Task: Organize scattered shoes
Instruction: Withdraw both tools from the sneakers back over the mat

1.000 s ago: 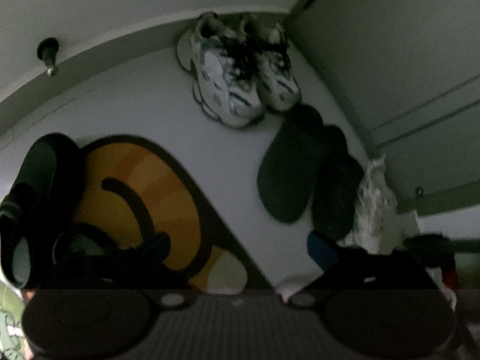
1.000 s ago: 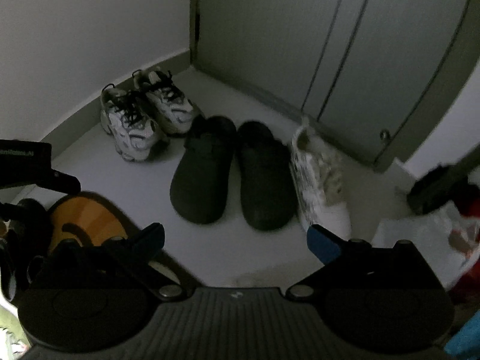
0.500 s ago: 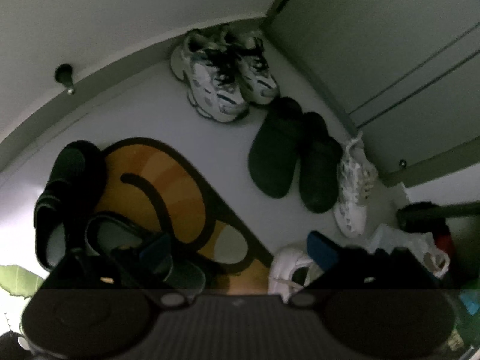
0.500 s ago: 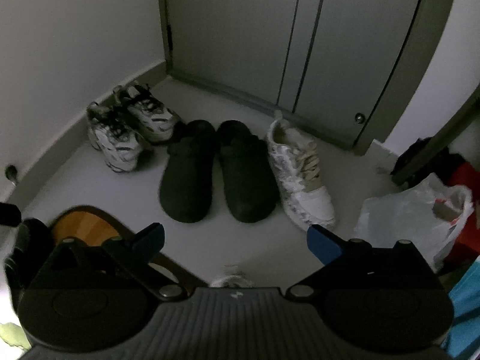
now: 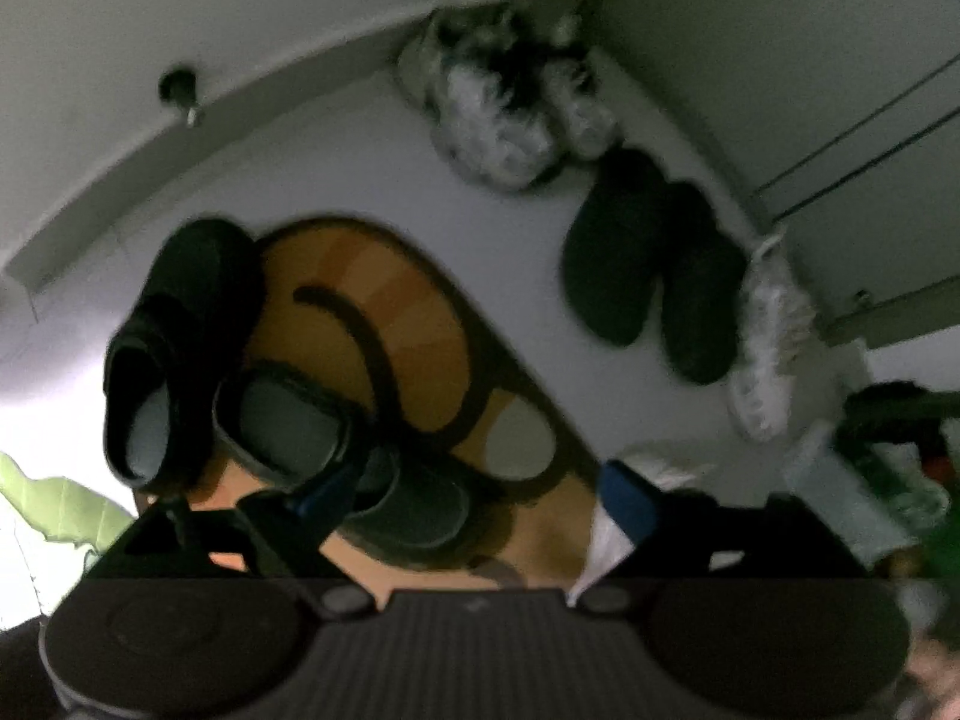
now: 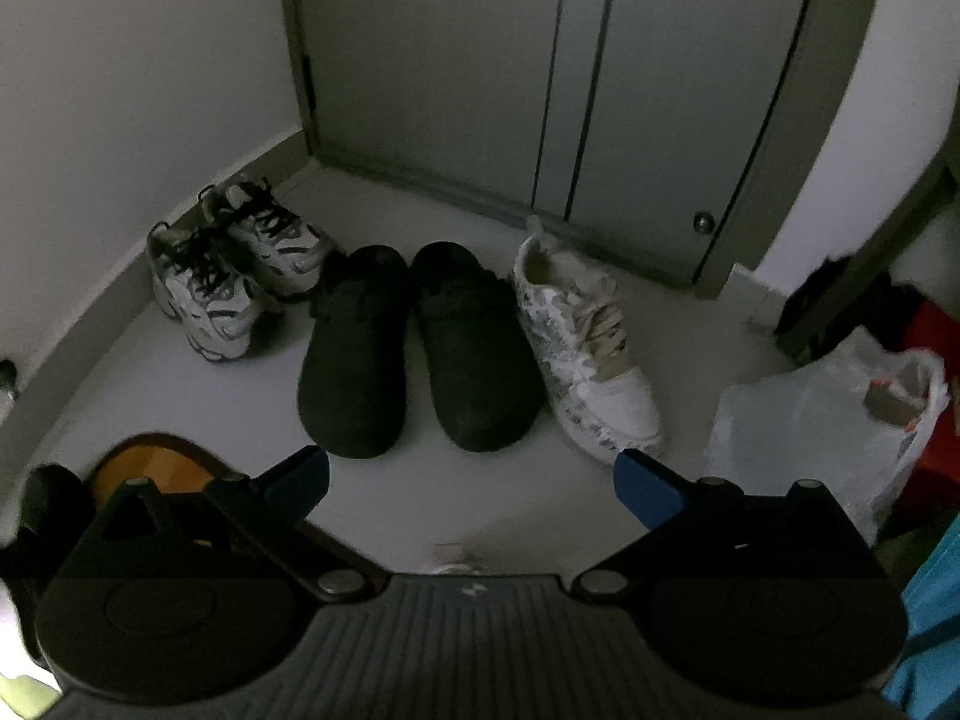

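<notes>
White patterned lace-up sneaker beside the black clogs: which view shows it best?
The right wrist view: the white patterned lace-up sneaker lies sharp and whole beside the black clogs. The left wrist view shows it small, blurred, near the frame's edge.

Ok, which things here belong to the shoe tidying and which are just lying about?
Job:
- laced sneakers
- black clogs
- white sneaker
- dark slippers by the mat

Lying about:
- orange mat
- plastic bag
- door stopper
</notes>
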{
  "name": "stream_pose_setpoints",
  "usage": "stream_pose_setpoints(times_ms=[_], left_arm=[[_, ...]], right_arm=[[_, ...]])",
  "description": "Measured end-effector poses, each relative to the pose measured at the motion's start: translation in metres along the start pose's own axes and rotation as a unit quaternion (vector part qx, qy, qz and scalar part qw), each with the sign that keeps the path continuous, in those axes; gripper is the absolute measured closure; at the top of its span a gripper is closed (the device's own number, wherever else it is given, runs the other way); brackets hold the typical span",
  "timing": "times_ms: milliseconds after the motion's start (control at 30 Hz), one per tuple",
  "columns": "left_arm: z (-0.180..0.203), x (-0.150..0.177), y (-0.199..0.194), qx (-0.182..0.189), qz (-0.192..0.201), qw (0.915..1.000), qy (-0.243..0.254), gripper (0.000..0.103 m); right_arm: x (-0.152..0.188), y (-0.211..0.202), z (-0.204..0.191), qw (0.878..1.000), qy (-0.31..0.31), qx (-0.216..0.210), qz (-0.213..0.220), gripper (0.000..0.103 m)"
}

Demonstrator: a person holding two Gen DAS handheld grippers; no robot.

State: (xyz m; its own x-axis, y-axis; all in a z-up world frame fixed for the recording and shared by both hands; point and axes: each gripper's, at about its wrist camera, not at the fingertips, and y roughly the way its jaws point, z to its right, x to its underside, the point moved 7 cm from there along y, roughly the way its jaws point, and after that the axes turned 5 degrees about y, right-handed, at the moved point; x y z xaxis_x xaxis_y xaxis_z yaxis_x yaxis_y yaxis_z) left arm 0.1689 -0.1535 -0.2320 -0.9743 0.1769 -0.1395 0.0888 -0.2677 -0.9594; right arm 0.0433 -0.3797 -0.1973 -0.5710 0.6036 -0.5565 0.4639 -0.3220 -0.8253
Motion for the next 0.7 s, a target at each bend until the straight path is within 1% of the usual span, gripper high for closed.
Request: stream_pose_setpoints(times_ms=[33, 100, 133, 200, 233, 300, 367, 433, 500, 600, 667, 700], left_arm=[[-0.002, 0.002, 0.013, 0.0, -0.01, 0.9999, -0.004, 0.015], [-0.001, 0.005, 0.025, -0.013, -0.023, 0.9997, 0.002, 0.015], [0.003, 0.005, 0.03, -0.015, -0.021, 0.9996, 0.01, 0.015], [0.01, 0.003, 0.035, -0.005, -0.012, 0.9997, 0.02, 0.015], [0.017, 0.0, 0.041, 0.009, 0.004, 0.9996, 0.026, 0.013], [0.023, -0.004, 0.05, 0.03, 0.019, 0.999, 0.027, 0.012], [0.031, -0.011, 0.07, 0.056, 0.03, 0.9975, 0.029, 0.013], [0.039, -0.018, 0.081, 0.06, 0.042, 0.9961, 0.049, 0.013], [0.047, -0.027, 0.09, 0.066, 0.05, 0.9945, 0.064, 0.013], [0.058, -0.043, 0.104, 0.073, 0.058, 0.9924, 0.08, 0.009], [0.067, -0.056, 0.113, 0.075, 0.065, 0.9912, 0.087, 0.008], [0.069, -0.062, 0.116, 0.075, 0.07, 0.9911, 0.085, 0.006]], right_arm=[[0.001, 0.003, -0.001, 1.0, -0.002, 0.0, -0.004, 0.0], [0.003, 0.008, -0.001, 1.0, 0.001, -0.001, -0.015, 0.0], [0.004, 0.011, 0.0, 1.0, 0.005, -0.002, -0.021, 0.0], [0.004, 0.014, 0.002, 0.999, 0.012, -0.005, -0.03, 0.0], [0.003, 0.016, 0.003, 0.999, 0.015, -0.005, -0.034, 0.0], [0.005, 0.022, 0.007, 0.999, 0.019, 0.001, -0.047, 0.0], [0.01, 0.027, 0.008, 0.998, 0.022, -0.004, -0.055, 0.001], [0.015, 0.034, 0.01, 0.998, 0.011, -0.001, -0.065, 0.003], [0.014, 0.037, 0.012, 0.998, 0.008, 0.001, -0.065, 0.003], [0.012, 0.04, 0.022, 0.998, 0.027, 0.005, -0.065, 0.003], [0.007, 0.038, 0.028, 0.997, 0.04, 0.012, -0.066, 0.003], [0.006, 0.038, 0.029, 0.997, 0.041, 0.016, -0.065, 0.003]])
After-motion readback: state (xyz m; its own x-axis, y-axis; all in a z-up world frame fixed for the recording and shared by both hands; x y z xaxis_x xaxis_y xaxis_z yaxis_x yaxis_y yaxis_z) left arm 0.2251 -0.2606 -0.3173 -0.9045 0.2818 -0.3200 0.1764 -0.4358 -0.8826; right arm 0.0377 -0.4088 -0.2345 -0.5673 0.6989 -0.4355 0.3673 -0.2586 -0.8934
